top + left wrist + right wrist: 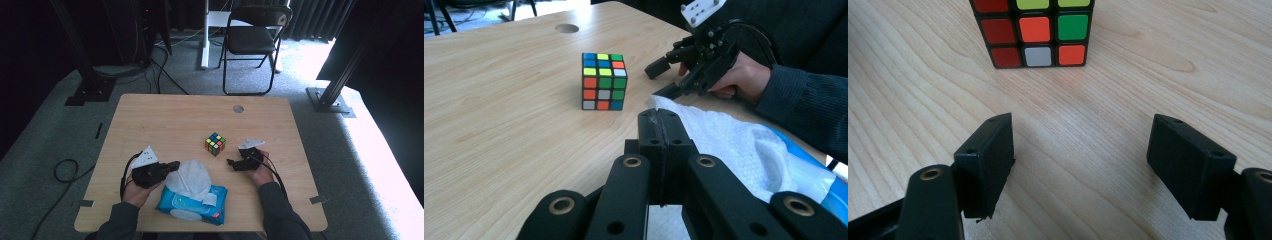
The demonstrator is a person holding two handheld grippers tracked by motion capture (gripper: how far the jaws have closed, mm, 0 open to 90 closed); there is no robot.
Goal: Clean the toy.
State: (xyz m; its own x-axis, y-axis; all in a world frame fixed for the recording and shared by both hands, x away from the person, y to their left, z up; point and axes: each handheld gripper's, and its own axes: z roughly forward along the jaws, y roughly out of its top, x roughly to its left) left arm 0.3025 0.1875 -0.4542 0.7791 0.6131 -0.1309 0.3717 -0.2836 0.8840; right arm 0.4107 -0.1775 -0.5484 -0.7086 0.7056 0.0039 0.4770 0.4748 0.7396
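A scrambled puzzle cube (pixel 215 144) (pixel 604 81) (pixel 1035 32) stands near the middle of the wooden table (pixel 165 120). My right gripper (pixel 232 164) (pixel 1080 150) (pixel 659 77) rests on the table just right of the cube, pointing at it. It is open, with bare wood between its jaws. A blue pack of wet wipes (pixel 192 202) (pixel 824 185) lies at the front edge. A white wipe (pixel 194 176) (pixel 734 140) puffs up out of it. My left gripper (pixel 173 165) (pixel 659 117) is shut, its tips pinching the wipe's left edge.
A round cable hole (pixel 238 108) (pixel 567 28) sits near the table's far edge. Behind the table stands a black folding chair (pixel 255 35), with frame posts (pixel 90 75) at both sides. A cable (pixel 65 170) loops on the carpet to the left.
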